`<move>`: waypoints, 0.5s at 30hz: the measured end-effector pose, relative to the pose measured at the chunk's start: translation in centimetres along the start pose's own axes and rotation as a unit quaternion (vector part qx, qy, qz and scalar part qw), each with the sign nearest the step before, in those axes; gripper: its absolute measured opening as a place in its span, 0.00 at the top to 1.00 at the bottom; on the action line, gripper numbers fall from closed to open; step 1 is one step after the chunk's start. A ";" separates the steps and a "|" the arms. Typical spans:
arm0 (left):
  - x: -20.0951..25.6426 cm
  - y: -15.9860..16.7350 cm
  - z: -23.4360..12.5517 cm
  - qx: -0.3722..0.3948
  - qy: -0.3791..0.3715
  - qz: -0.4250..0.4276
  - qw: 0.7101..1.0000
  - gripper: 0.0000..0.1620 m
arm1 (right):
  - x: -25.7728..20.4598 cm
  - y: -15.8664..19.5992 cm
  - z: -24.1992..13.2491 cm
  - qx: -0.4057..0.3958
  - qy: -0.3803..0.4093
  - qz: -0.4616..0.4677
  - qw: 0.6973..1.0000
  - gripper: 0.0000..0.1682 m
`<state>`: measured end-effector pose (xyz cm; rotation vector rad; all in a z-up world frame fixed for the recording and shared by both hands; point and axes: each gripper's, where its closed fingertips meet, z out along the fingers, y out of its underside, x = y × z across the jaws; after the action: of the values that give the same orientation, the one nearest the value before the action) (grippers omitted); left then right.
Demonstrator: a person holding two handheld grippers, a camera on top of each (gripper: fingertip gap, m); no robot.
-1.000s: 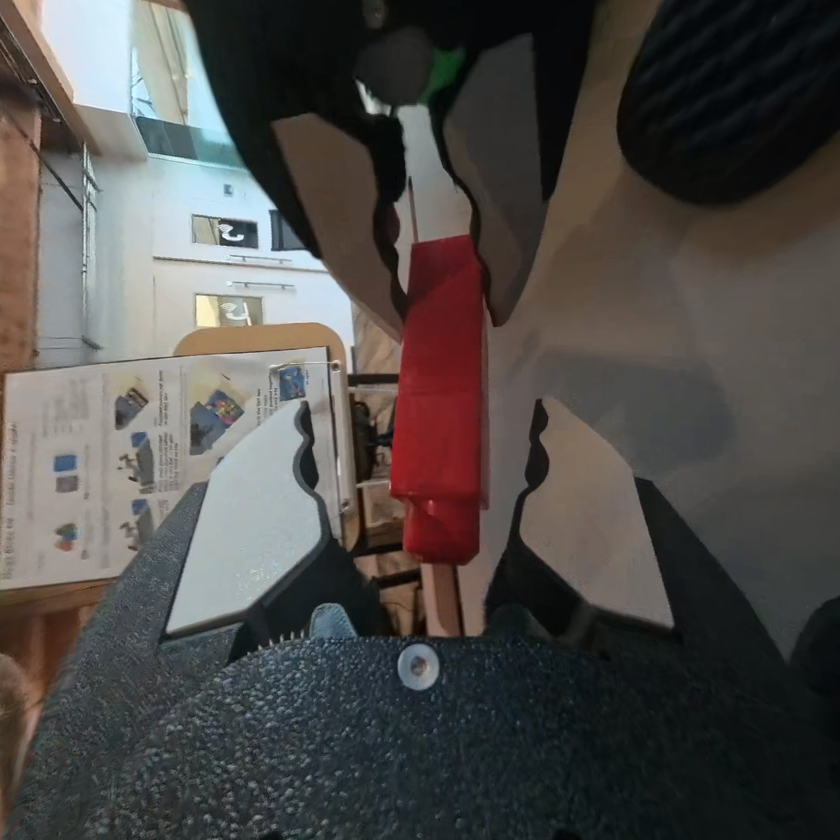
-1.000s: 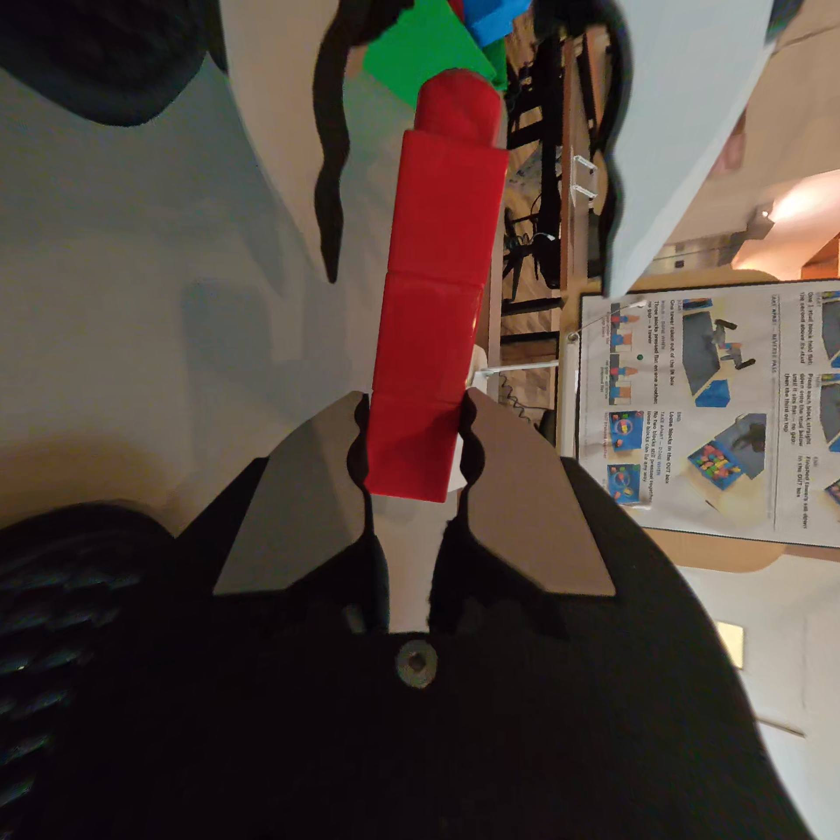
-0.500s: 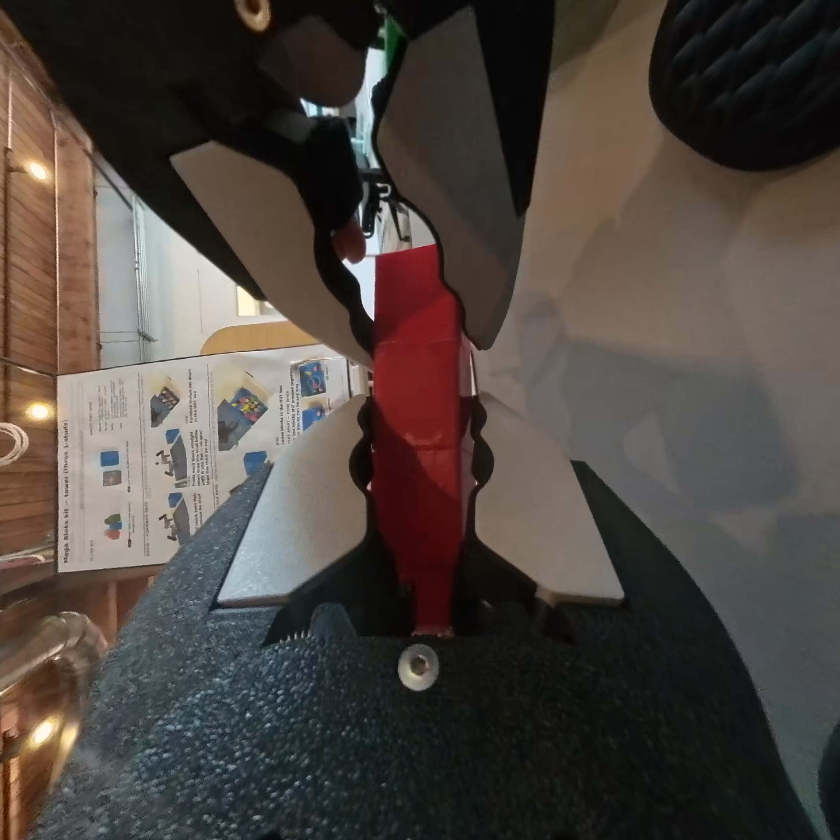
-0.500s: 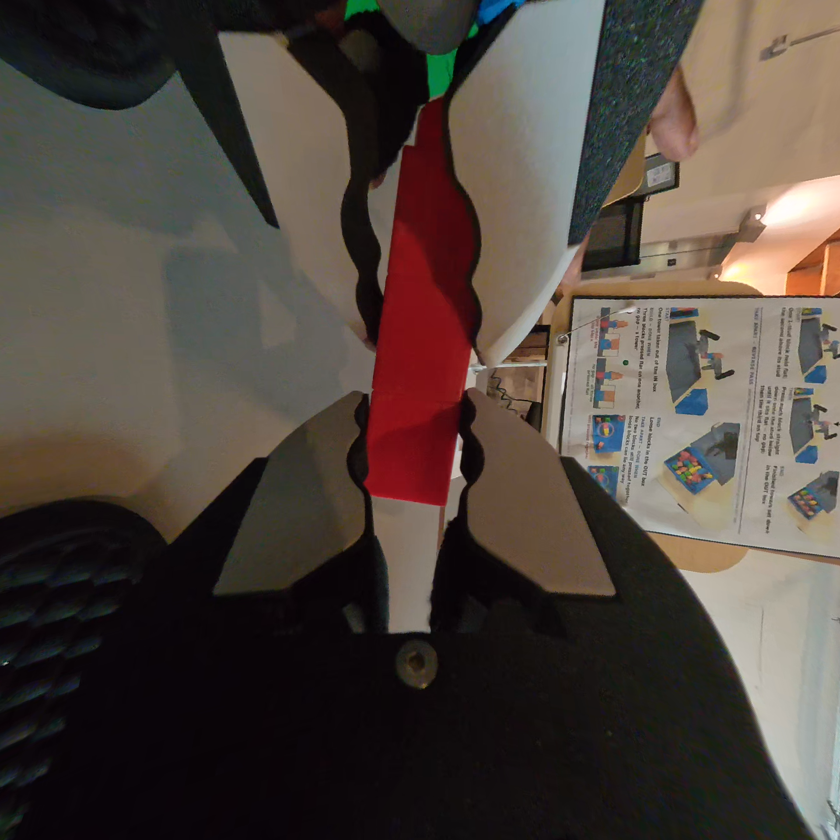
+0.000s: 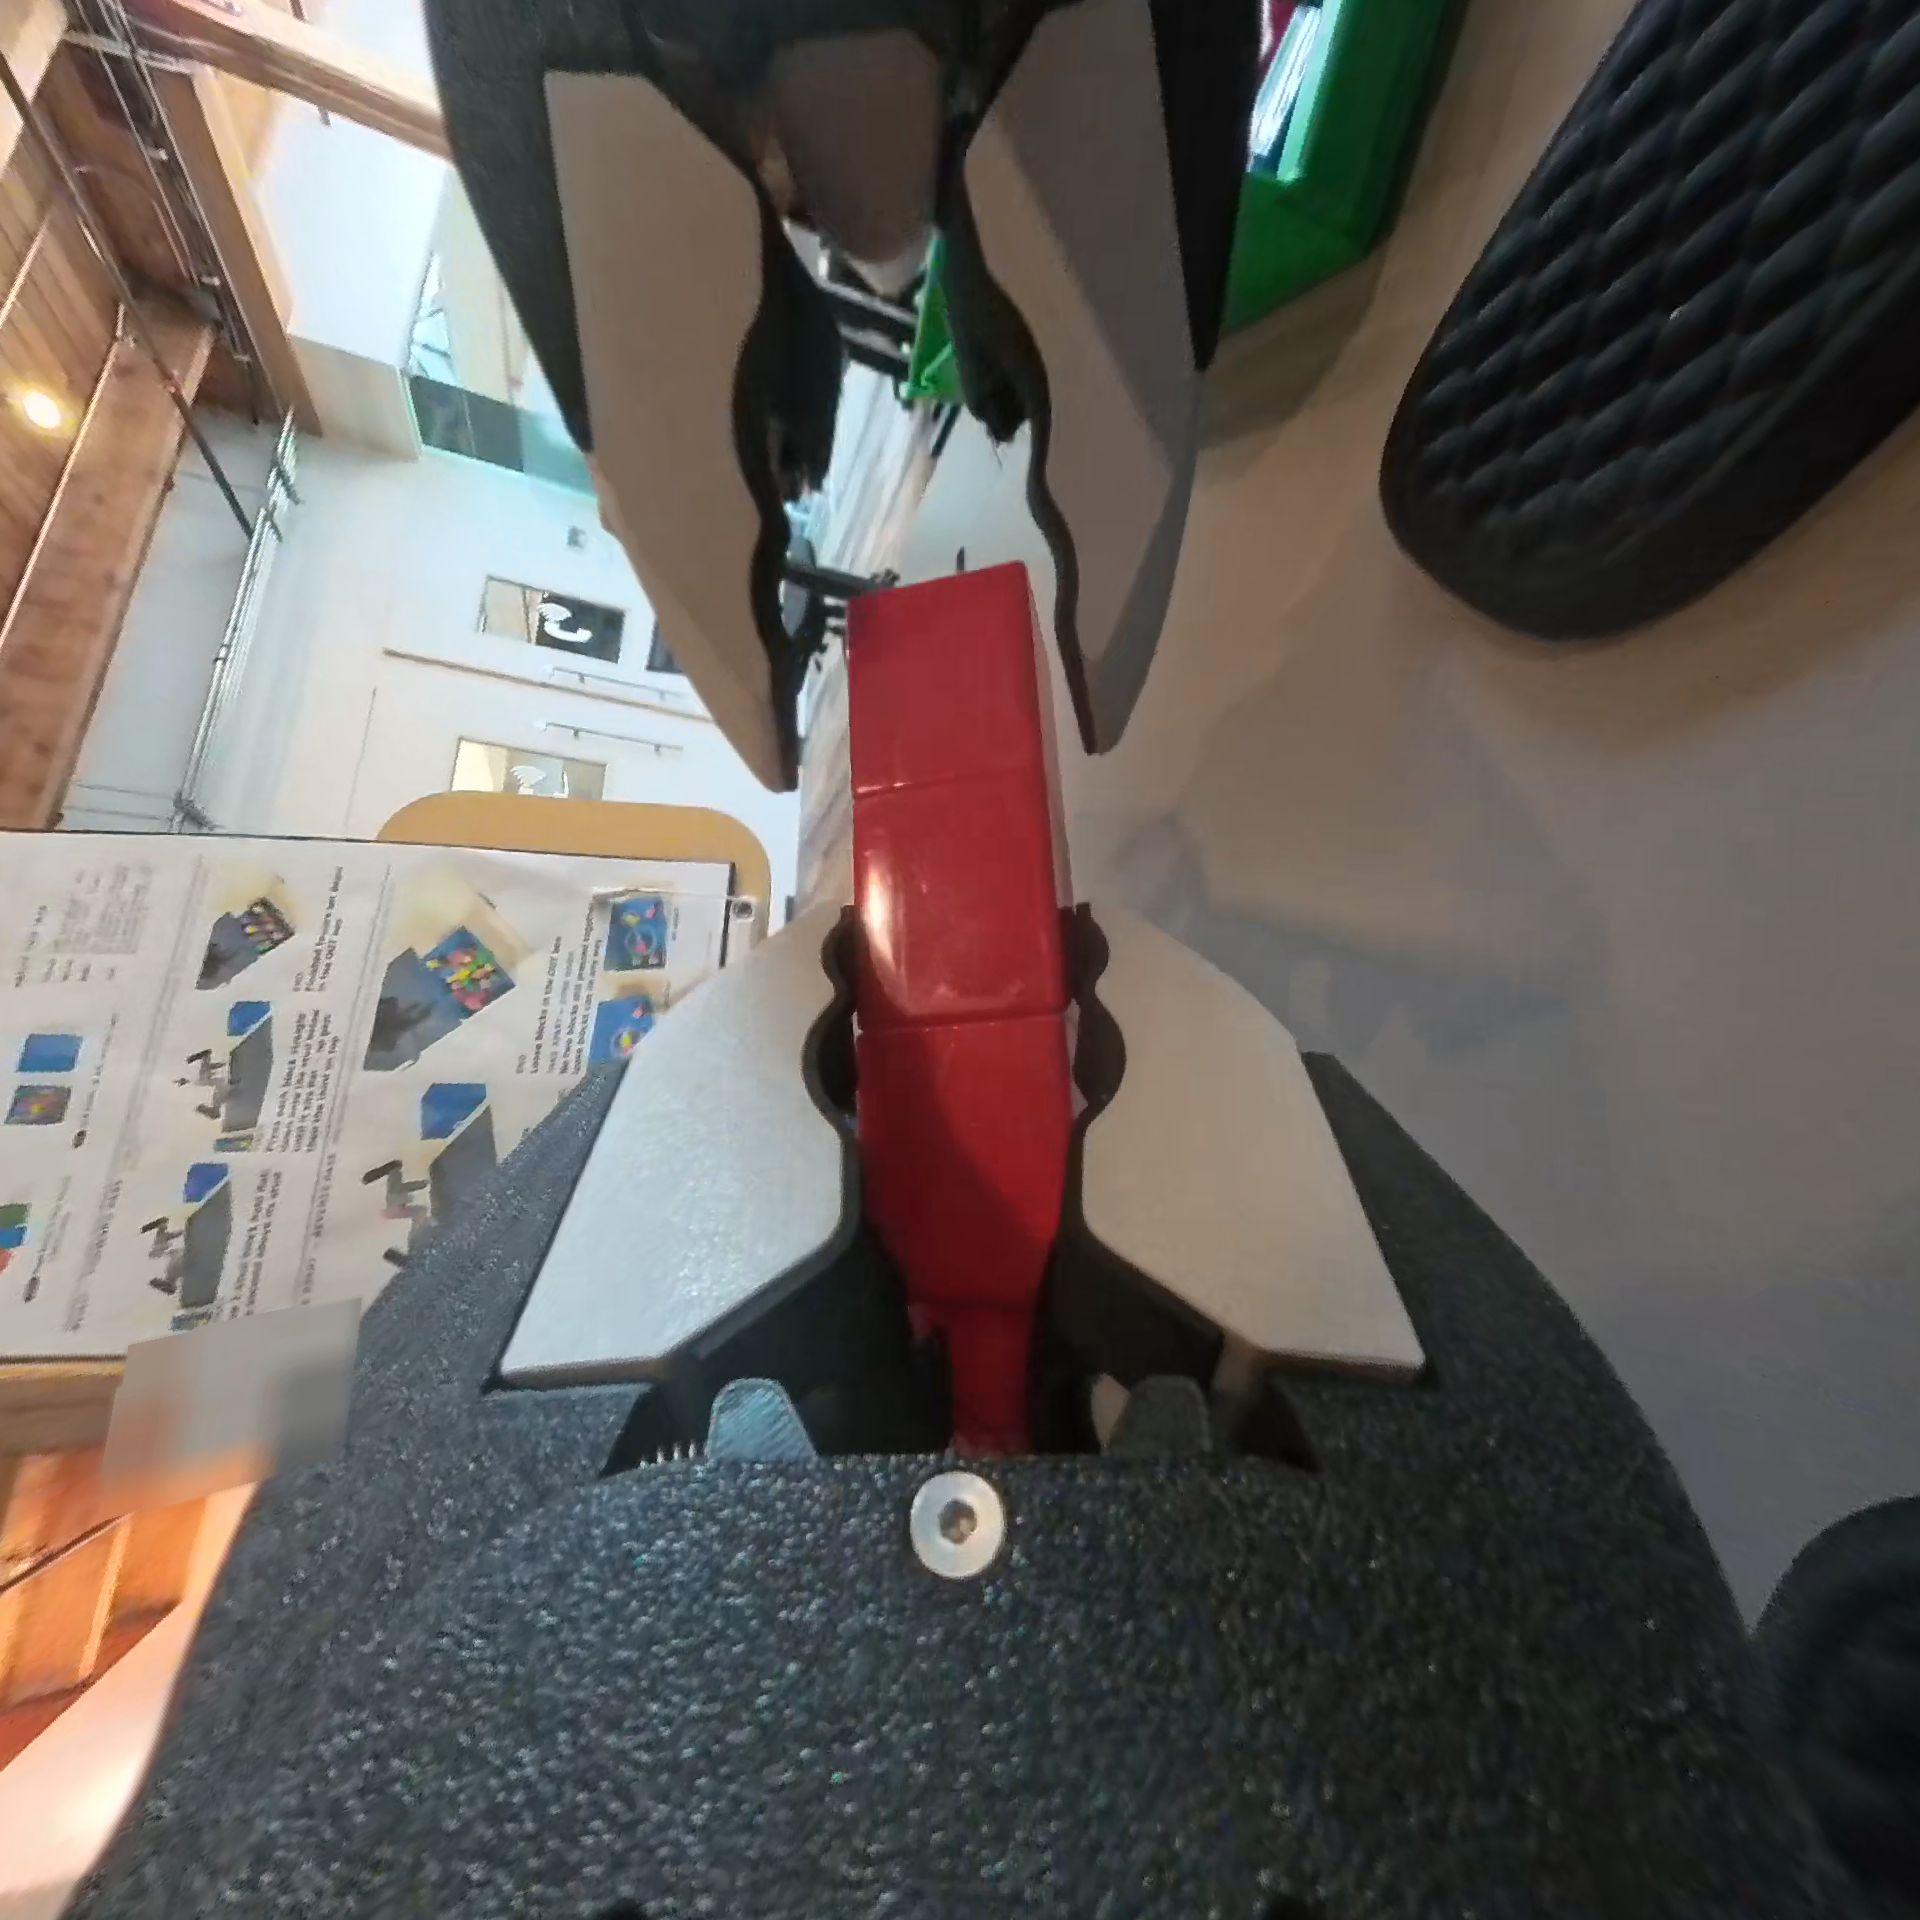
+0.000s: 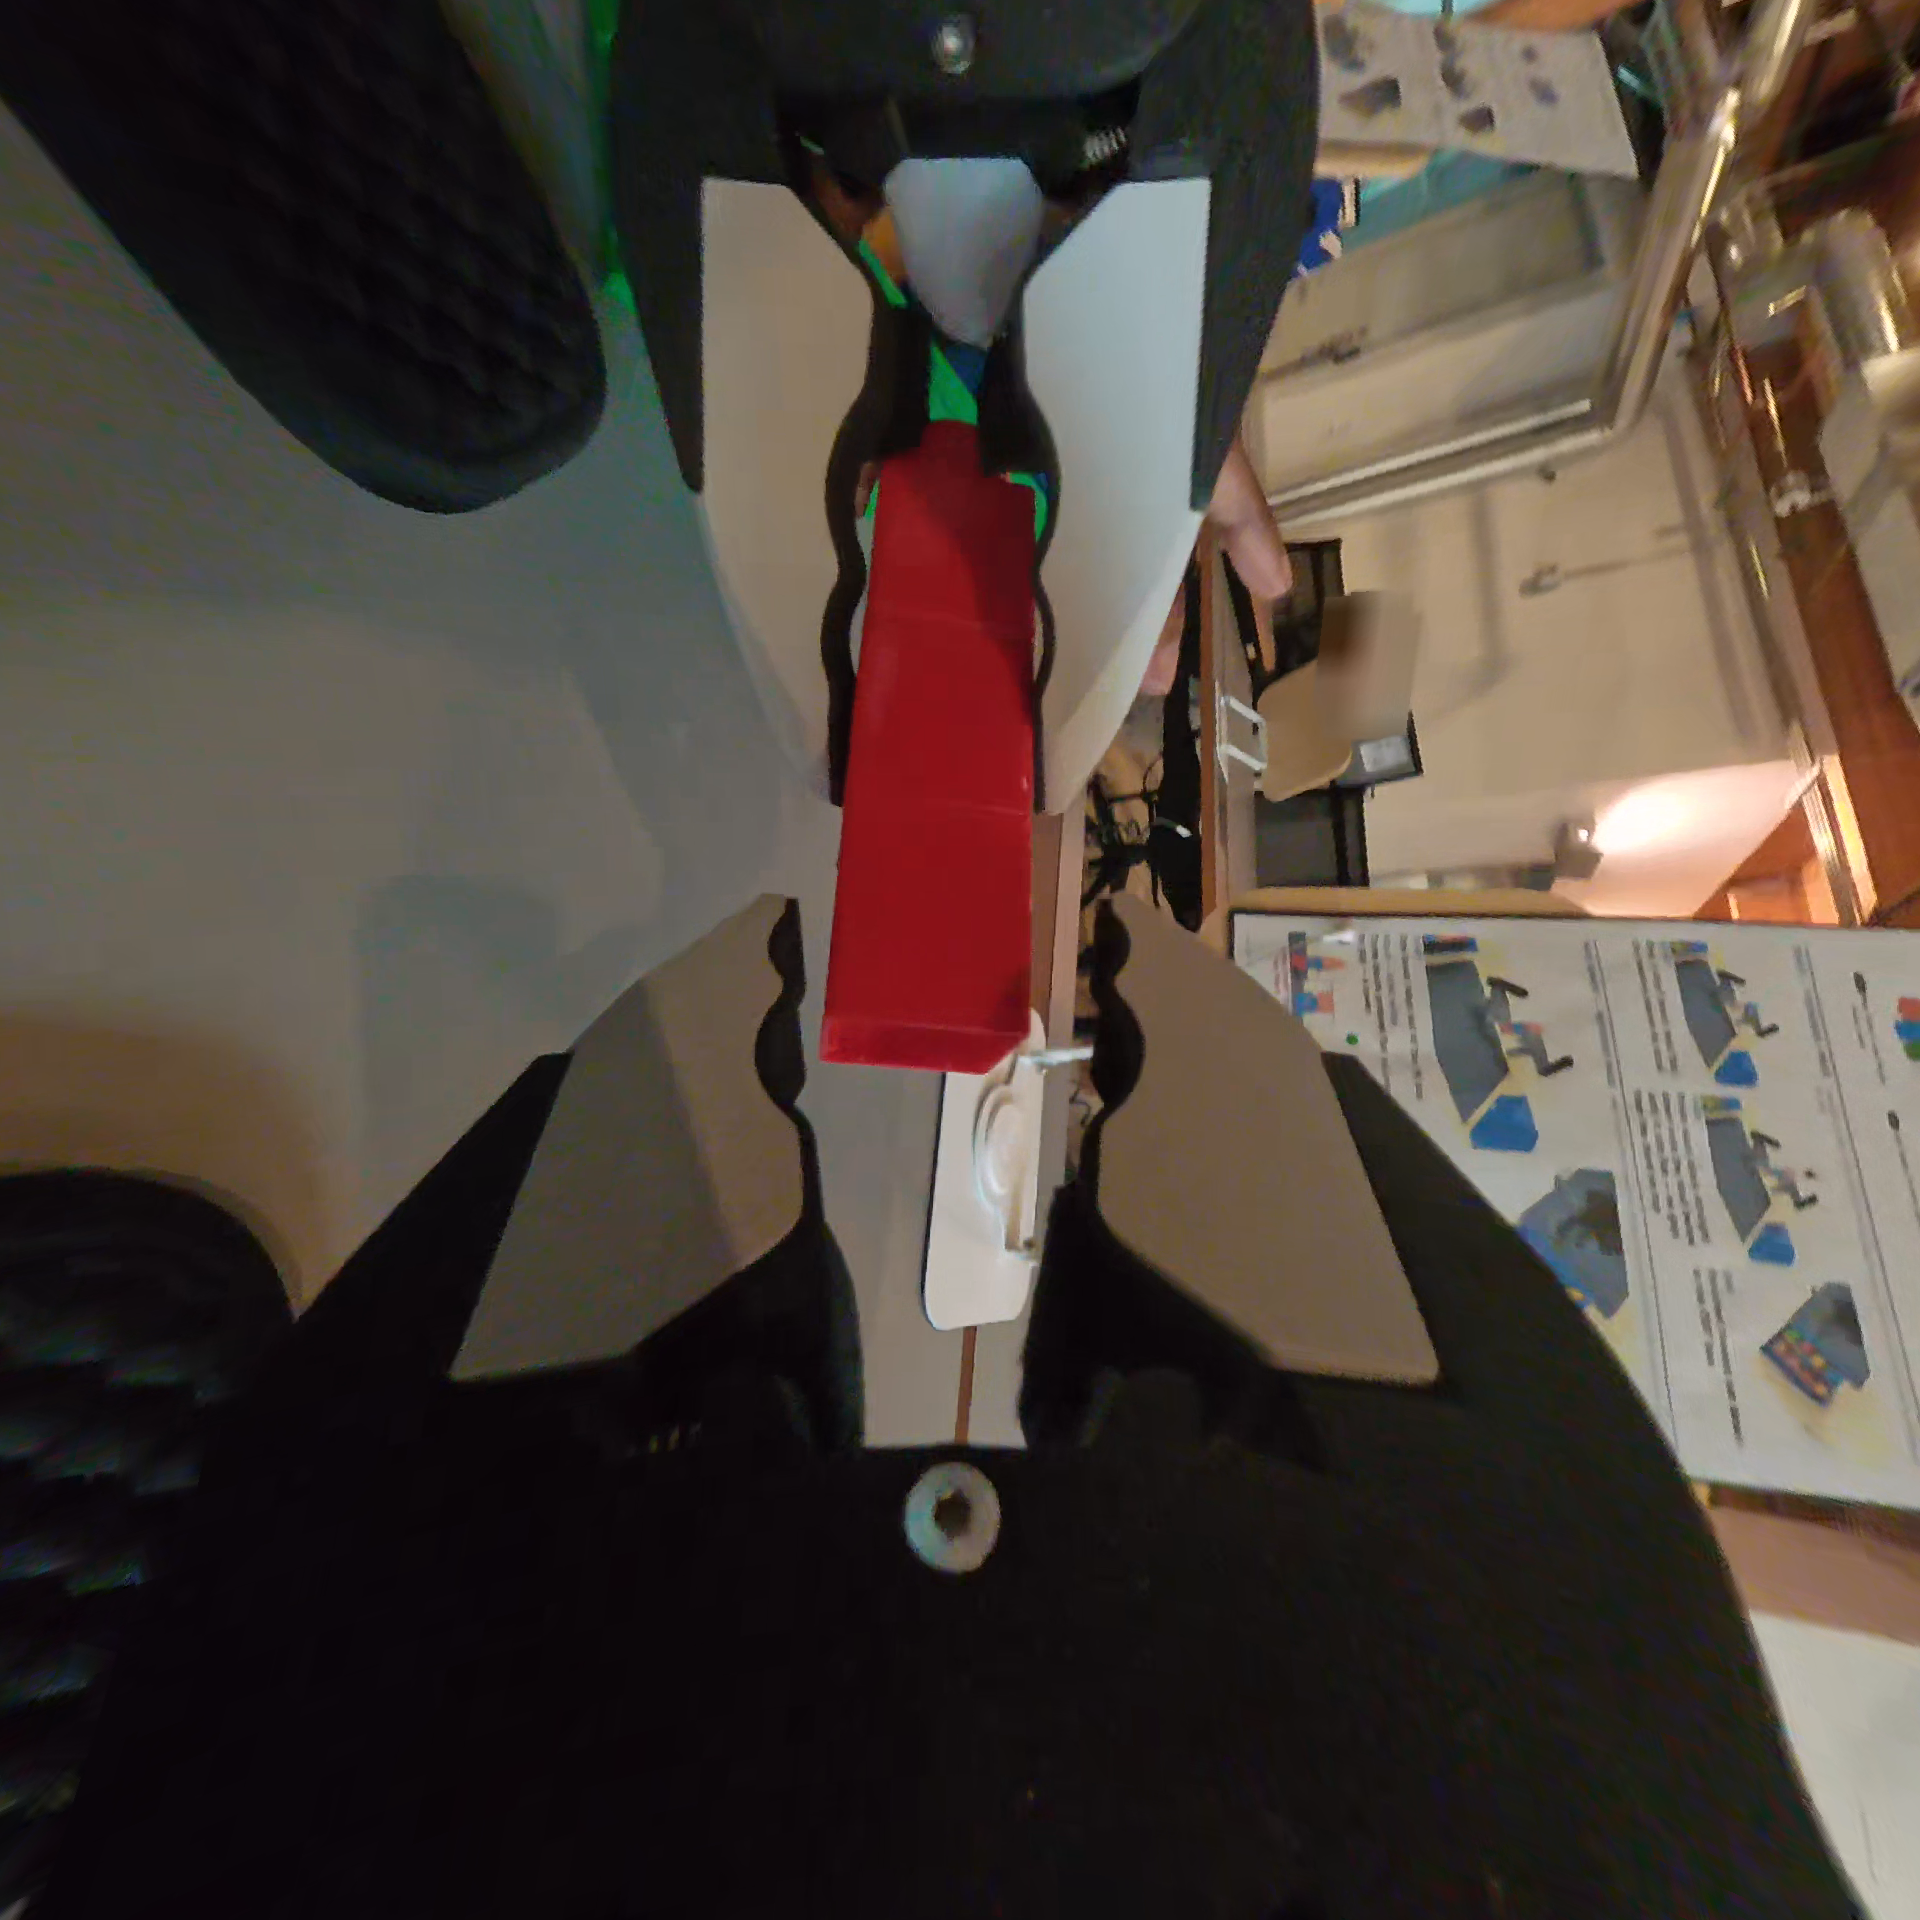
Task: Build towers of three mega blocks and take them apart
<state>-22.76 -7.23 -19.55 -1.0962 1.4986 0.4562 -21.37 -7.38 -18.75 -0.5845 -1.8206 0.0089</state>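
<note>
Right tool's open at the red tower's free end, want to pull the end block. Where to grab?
Grip the end block of the red tower, pads on its two flat side faces, coming straight along the tower's axis. The left tool is clamped on the stud end; the right tool straddles it, open.

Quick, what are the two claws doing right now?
Left claw: closed, holding the red block tower.
Right claw: open, holding nothing.

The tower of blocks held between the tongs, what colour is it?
All red: the tower of blocks shows no other colour, clearest in the left wrist view.
</note>
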 end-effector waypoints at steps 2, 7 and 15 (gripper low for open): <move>0.0 -0.3 -0.2 0.017 0.002 -0.009 1.000 0.76 | -0.2 -0.4 0.0 0.017 -0.006 -0.015 1.000 0.77; 0.4 -0.5 -0.5 0.036 0.011 -0.011 0.999 0.77 | -0.7 -0.9 -0.1 0.041 -0.016 -0.003 0.999 0.78; 0.7 -0.9 -0.6 0.055 0.019 -0.017 0.998 0.77 | -1.1 -1.2 -0.6 0.062 -0.027 0.019 0.998 0.78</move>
<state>-22.26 -8.41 -19.79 -1.0474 1.5185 0.3275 -21.09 -8.99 -19.18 -0.5357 -1.8459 0.1643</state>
